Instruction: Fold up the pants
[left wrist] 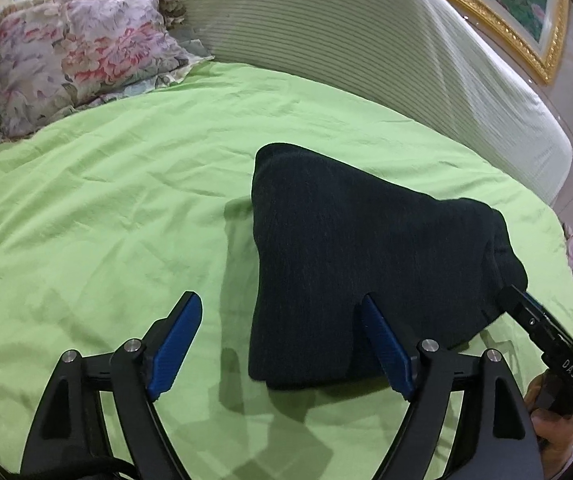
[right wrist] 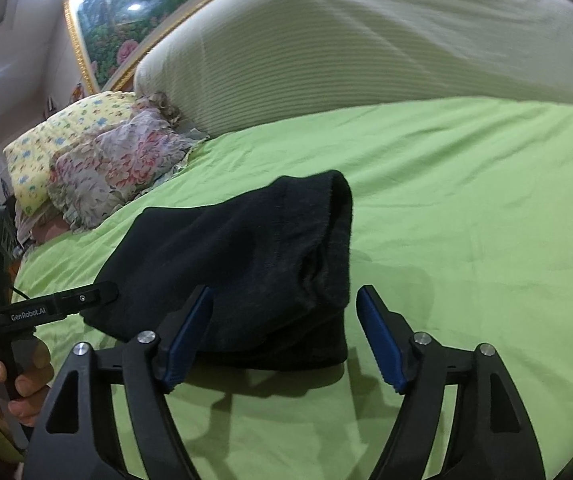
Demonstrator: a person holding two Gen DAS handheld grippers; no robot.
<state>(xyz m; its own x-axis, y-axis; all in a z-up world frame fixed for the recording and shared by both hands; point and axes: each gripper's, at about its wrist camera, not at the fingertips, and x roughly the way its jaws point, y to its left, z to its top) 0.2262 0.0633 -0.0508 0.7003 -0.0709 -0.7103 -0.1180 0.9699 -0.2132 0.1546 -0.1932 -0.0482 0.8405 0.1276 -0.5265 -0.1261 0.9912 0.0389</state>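
Blue-padded jaws of the left gripper [left wrist: 282, 344] stand wide apart and released in the left wrist view, with nothing pressed between them; the near left corner of the pants [left wrist: 350, 256] lies in the gap, and the right pad sits over the dark cloth without closing on it. Those pants are a dark bundle, already folded into a thick stack, resting on the green sheet of the bed [left wrist: 106, 208], in front of the striped white headboard [left wrist: 326, 40] and well apart from the floral pillows [left wrist: 70, 52]. In the right wrist view the right gripper [right wrist: 284, 336] is also released, its jaws spread on both sides of the near right corner of the bundle, where the layered edges show; no pad presses on the cloth. The bundle's long axis seems to run across, from one gripper to the other, so each hand is at its own end and neither is clearly nearer. Both tools point down and forward at the near edge, the cloth lying just ahead of the fingertips. I judge that the folding is nearly or fully finished, because the layers lie stacked and both grips are let go. A further fold, if wanted, would need both jaws to close on the near corners and carry them away toward the headboard. One risk is that the loose top layer slides open
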